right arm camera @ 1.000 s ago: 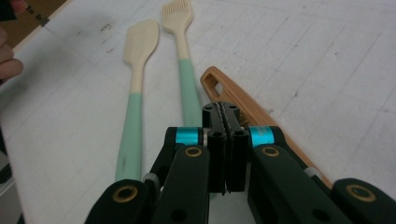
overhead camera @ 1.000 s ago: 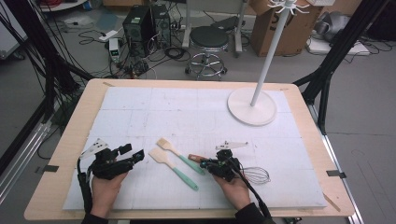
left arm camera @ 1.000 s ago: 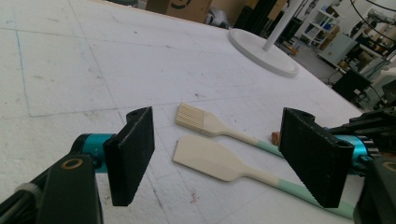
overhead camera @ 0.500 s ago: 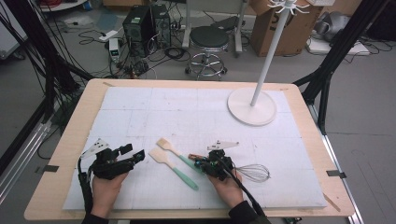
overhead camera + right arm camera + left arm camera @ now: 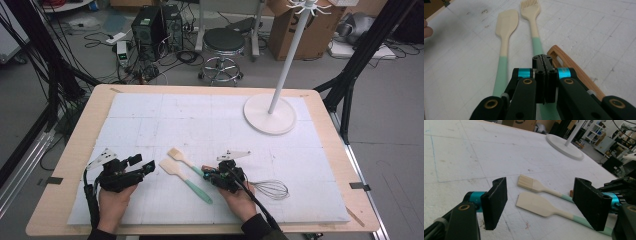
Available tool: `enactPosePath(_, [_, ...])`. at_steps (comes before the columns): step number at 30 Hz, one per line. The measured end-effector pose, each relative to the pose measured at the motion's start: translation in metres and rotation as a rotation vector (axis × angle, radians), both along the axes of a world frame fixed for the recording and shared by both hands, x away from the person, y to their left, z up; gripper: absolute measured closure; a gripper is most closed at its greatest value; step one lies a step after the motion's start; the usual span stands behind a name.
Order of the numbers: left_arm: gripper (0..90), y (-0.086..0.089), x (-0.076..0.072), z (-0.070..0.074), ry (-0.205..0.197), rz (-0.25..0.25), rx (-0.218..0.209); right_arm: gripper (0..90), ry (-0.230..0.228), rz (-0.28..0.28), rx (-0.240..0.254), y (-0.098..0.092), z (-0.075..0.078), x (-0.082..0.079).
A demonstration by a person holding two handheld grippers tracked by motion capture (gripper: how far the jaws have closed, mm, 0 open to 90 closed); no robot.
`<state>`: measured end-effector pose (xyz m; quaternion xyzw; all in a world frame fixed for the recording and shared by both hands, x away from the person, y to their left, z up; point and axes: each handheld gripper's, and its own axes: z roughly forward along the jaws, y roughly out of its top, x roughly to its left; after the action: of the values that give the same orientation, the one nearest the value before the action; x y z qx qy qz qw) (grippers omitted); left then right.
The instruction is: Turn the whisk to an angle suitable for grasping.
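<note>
The right gripper (image 5: 545, 62) has its jaws pressed flat together with nothing between them, hovering over the mint handle of the brush (image 5: 531, 15). A spatula (image 5: 506, 25) lies just left of that brush, and a whisk with a wooden handle (image 5: 569, 65) rests close on the gripper's right. The left gripper (image 5: 544, 202) stands wide and empty, looking across at both utensils.

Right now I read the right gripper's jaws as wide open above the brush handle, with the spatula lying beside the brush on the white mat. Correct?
Not quite. The right gripper is shut, its two jaws pressed together with nothing between them, as the right gripper view shows. The rest holds: it sits above the brush handle, and the spatula lies beside the brush on the white mat.
</note>
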<state>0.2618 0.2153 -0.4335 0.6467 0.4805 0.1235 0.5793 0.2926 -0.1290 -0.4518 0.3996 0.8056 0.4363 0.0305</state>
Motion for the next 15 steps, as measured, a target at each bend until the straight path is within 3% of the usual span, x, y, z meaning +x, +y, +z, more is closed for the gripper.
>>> enactPosePath(2, [28.9,0.000,0.000,0.000,-0.001,-0.002,0.001,90.0,-0.023,0.000,-0.028,0.002,0.001,-0.001])
enactPosePath(6, [29.0,-0.001,0.000,0.000,-0.002,-0.004,0.000,90.0,-0.099,-0.021,-0.139,0.011,0.004,-0.002])
enactPosePath(15, [29.1,0.001,-0.001,0.000,-0.003,0.001,-0.002,90.0,-0.113,-0.033,-0.150,0.015,0.002,0.007])
